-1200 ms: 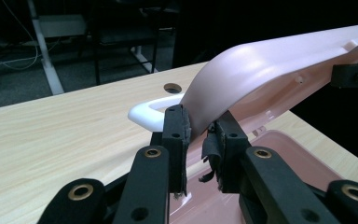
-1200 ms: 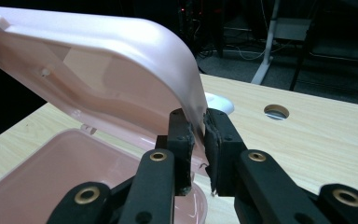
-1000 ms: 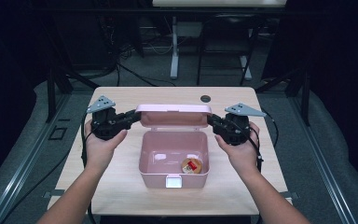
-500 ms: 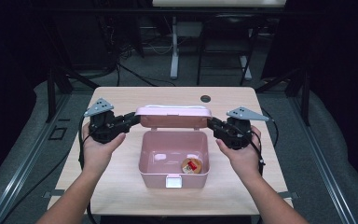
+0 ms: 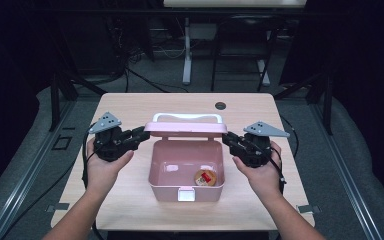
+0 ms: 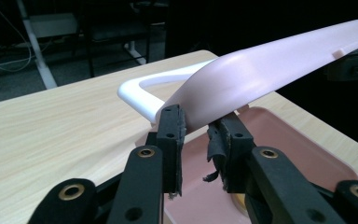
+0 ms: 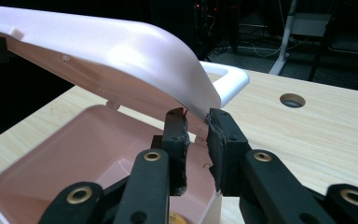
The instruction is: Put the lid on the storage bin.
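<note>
Each hand carries one black gripper. The left gripper (image 5: 141, 135) has a grey three-cornered plate with small dark holes at about 12 o'clock on its top, and the right gripper (image 5: 228, 138) has the same plate. A thin black cable trails from each toward 6 o'clock. The jaws are matte black bars with brass-coloured rivets and worn, frayed black pads (image 6: 173, 135). The forearms are bare, without sleeves.

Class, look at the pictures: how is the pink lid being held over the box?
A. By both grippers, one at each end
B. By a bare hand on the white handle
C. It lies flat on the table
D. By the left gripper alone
A: the left gripper and right gripper each pinch an end of the lid, tilted above the open box.
</note>
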A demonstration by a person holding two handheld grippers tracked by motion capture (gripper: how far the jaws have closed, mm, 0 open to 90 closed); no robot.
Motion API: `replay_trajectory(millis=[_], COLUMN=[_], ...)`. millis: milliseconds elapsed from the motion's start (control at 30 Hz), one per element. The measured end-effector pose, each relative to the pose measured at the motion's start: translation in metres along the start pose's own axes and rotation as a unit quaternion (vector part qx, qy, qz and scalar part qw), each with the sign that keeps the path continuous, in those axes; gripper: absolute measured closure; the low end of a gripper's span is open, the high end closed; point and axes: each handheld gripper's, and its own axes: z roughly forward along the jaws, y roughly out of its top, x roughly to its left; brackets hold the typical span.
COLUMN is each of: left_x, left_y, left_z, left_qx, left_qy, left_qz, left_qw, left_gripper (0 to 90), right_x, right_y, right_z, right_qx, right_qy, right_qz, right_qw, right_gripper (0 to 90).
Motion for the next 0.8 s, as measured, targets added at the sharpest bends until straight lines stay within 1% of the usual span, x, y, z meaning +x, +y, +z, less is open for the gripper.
replay_trajectory(millis=[133, 267, 333, 433, 467, 567, 600, 700, 800], left_x=[-0.004, -0.006, -0.008, -0.010, -0.011, -0.014, -0.014, -0.016, -0.018], left_y=[-0.006, -0.013, -0.017, -0.023, -0.025, -0.031, -0.033, -0.038, -0.041], left_z=[-0.004, -0.008, -0.011, -0.014, -0.015, -0.017, -0.017, -0.020, -0.022], left_qx=[0.005, 0.003, 0.003, 0.001, 0.003, 0.006, 0.006, 0.011, 0.012], left_qy=[-0.002, -0.008, -0.009, -0.014, -0.014, -0.017, -0.020, -0.019, -0.021], left_qz=[0.007, 0.004, 0.006, 0.003, 0.005, 0.007, 0.008, 0.014, 0.013], left_qw=[1.0000, 1.0000, 0.9999, 0.9999, 0.9999, 0.9998, 0.9997, 0.9997, 0.9996], left_gripper=[71.5, 70.9, 70.4, 70.4, 70.5, 70.7, 71.0, 71.9, 73.3], right_x=[0.002, 0.003, 0.004, 0.005, 0.006, 0.007, 0.007, 0.008, 0.010], right_y=[-0.006, -0.012, -0.016, -0.021, -0.022, -0.028, -0.030, -0.036, -0.042], right_z=[-0.004, -0.009, -0.012, -0.014, -0.015, -0.017, -0.018, -0.022, -0.026], right_qx=[0.000, 0.000, 0.001, 0.001, 0.002, 0.008, 0.010, 0.011, 0.012], right_qy=[0.006, 0.015, 0.022, 0.024, 0.025, 0.027, 0.030, 0.040, 0.050], right_qz=[0.003, 0.006, 0.008, -0.002, -0.006, -0.006, -0.007, -0.003, 0.001], right_qw=[1.0000, 0.9999, 0.9997, 0.9997, 0.9997, 0.9996, 0.9995, 0.9991, 0.9987], right_gripper=[76.8, 76.8, 76.4, 75.8, 75.7, 75.7, 75.8, 75.8, 75.8])
